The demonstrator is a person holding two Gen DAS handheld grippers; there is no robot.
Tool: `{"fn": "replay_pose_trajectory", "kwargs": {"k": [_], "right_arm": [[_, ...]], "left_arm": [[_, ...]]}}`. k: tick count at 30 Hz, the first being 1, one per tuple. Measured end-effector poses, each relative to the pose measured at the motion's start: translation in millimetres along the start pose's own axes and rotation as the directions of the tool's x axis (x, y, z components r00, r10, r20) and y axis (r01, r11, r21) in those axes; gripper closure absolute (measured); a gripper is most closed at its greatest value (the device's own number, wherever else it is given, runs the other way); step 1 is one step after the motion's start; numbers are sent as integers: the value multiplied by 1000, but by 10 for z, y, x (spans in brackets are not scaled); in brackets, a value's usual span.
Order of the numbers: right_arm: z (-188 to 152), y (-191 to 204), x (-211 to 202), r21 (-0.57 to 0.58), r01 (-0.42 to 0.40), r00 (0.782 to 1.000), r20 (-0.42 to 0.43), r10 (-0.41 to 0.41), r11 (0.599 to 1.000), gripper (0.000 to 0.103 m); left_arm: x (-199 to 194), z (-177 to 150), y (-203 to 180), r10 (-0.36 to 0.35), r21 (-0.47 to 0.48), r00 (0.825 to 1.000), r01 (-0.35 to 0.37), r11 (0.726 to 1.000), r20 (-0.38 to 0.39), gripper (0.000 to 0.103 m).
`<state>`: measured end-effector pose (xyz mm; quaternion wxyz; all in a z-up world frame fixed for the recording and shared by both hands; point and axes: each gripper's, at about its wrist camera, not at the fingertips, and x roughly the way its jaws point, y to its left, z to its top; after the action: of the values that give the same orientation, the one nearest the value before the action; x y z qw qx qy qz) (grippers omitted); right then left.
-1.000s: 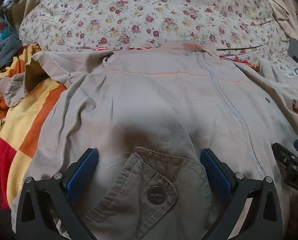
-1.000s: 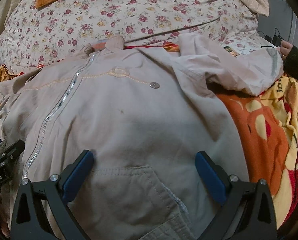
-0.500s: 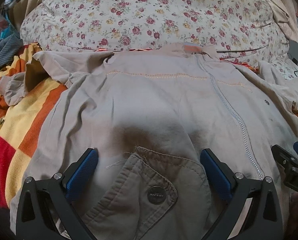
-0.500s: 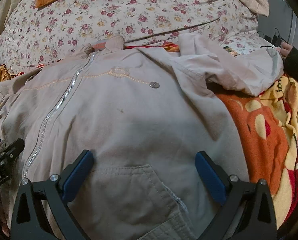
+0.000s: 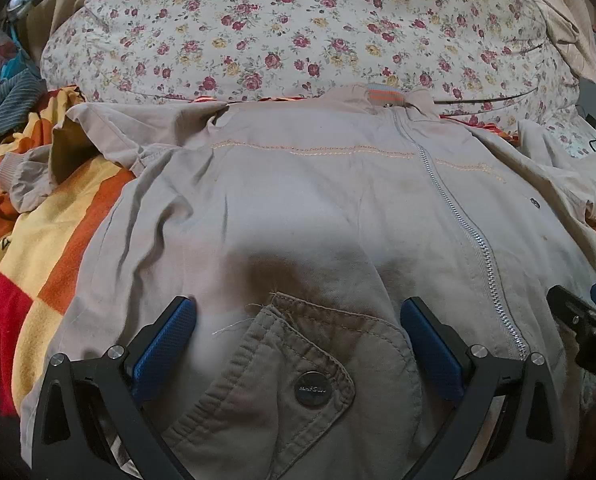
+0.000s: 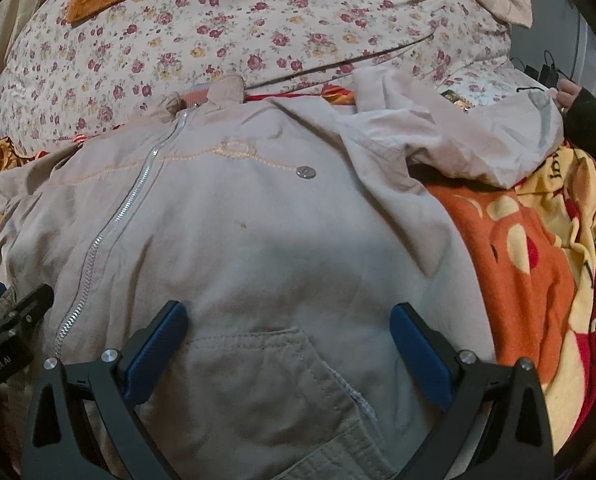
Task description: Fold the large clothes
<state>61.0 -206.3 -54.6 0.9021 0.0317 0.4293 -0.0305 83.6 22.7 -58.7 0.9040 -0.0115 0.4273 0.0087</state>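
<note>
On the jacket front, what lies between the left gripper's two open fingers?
In the left wrist view, the left gripper straddles the jacket's pocket flap, with its metal snap button sitting between the blue fingers.

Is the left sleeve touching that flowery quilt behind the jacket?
Apart. The left wrist view shows the sleeve lying on the orange blanket, with blanket showing between it and the floral quilt.

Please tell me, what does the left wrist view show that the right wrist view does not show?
Only the left wrist view shows the snap-buttoned pocket flap between the open left gripper and grey striped cloth at the far left. Only the right wrist view shows the sleeve lying outward, a person's hand at its cuff, and the open right gripper. Both show the beige jacket, its zipper and the floral bedding.
</note>
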Motion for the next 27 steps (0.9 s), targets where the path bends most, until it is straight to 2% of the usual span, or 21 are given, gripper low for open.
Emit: {"fn": "replay_pose_trajectory", "kwargs": {"k": [4,9,15,27], "right_arm": [[5,43,-103,5,-31,998,49,31,1000,0],[5,202,-212,-68,-43,993,111,51,997,0],[-38,191,-25,-73,-16,1000,24,18,997,0],[-78,165,-6,-72,-24,999,29,26,997,0]], "left_arm": [[5,-2,-2,5,4,1000,-5,1000,0,6],[3,-2,-6,4,2,1000,-4,1000,-1,6],[2,-3,-8,4,3,1000,-4,1000,0,6],[-5,-18,-24,1,3,1000,-1,1000,10,6]]}}
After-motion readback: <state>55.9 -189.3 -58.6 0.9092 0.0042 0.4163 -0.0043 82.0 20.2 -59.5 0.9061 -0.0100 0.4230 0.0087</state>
